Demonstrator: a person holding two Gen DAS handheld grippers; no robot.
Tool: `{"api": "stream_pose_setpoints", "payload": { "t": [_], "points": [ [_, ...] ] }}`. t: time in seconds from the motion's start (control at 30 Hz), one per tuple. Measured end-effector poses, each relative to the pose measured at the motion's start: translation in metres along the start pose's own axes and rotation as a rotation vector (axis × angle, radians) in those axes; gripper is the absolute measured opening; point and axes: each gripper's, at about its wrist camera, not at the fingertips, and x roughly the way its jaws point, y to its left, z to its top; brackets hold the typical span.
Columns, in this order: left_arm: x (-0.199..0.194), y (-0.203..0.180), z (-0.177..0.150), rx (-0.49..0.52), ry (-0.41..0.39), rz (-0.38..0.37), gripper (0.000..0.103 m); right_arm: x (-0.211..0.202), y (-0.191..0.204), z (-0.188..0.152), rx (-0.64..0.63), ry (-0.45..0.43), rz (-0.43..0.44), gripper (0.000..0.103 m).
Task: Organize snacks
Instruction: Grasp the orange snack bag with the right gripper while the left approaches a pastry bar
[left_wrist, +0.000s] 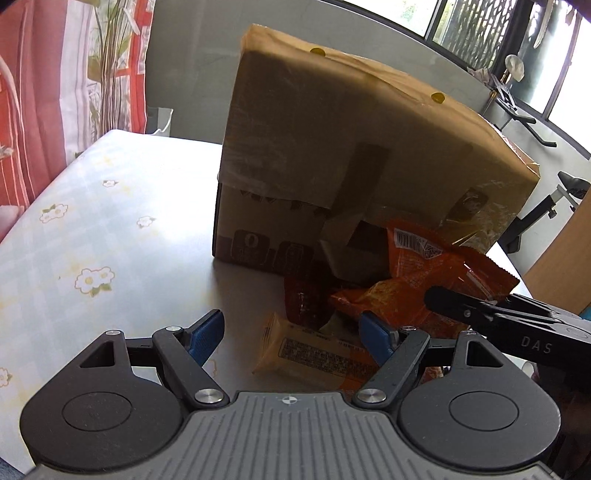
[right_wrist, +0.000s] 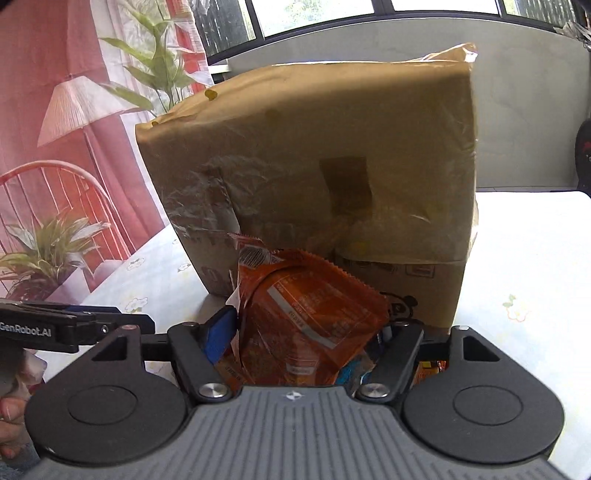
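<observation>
A brown cardboard box (left_wrist: 347, 147) stands on the table with its flap hanging over the front; it also shows in the right wrist view (right_wrist: 314, 155). Snack packets lie in front of it: an orange packet (left_wrist: 417, 273), a dark red packet (left_wrist: 304, 299) and a tan wrapped bar (left_wrist: 314, 354). My left gripper (left_wrist: 291, 332) is open, its blue fingers either side of the tan bar, above it. My right gripper (right_wrist: 306, 332) is shut on the orange packet (right_wrist: 310, 317), held up before the box. The right gripper's body (left_wrist: 517, 325) shows at the right of the left wrist view.
The table (left_wrist: 92, 229) has a pale flowered cloth. A red patterned curtain (left_wrist: 44, 92) hangs at the left. More small packets (right_wrist: 428, 369) lie under the right gripper. The left gripper's body (right_wrist: 74, 328) is at the left of the right wrist view.
</observation>
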Motion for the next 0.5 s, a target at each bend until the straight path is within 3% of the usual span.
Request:
{"api": "stream_pose_setpoints", "payload": {
  "t": [0.13, 0.5],
  "points": [
    [0.006, -0.004, -0.003, 0.010, 0.029, 0.022, 0.082, -0.017, -0.003, -0.004, 0.016, -0.029, -0.001, 0.048],
    [0.035, -0.011, -0.016, -0.073, 0.224, -0.038, 0.082, -0.035, -0.007, -0.012, 0.012, -0.068, -0.034, 0.046]
  ]
}}
